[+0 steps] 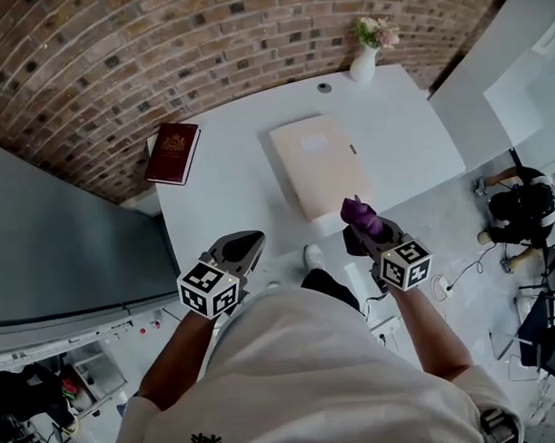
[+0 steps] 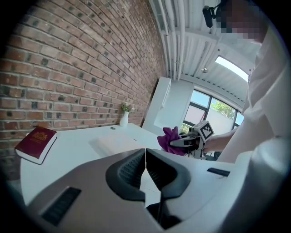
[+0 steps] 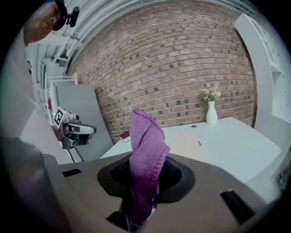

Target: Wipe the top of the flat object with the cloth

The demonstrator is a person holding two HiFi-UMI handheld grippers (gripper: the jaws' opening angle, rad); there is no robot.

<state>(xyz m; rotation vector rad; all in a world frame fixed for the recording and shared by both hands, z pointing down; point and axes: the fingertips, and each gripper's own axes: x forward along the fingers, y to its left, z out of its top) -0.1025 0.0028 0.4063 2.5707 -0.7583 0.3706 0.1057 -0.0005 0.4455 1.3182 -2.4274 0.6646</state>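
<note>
A flat cream-coloured pad [image 1: 318, 165] lies on the white table [image 1: 231, 186], towards its right half; it also shows as a pale slab [image 2: 119, 144] in the left gripper view and as the same pad [image 3: 184, 138] in the right one. My right gripper [image 1: 357, 215] is shut on a purple knitted cloth [image 3: 145, 154], held in the air just off the table's near edge below the pad. The cloth [image 1: 360, 213] bunches out past the jaws. My left gripper [image 1: 245, 247] hangs at the near left edge, shut with nothing in it.
A dark red book [image 1: 173, 152] lies at the table's far left corner. A white vase with flowers [image 1: 366, 54] and a small dark disc [image 1: 324, 87] stand at the far edge by the brick wall. Chairs and cables [image 1: 523, 217] sit on the floor at right.
</note>
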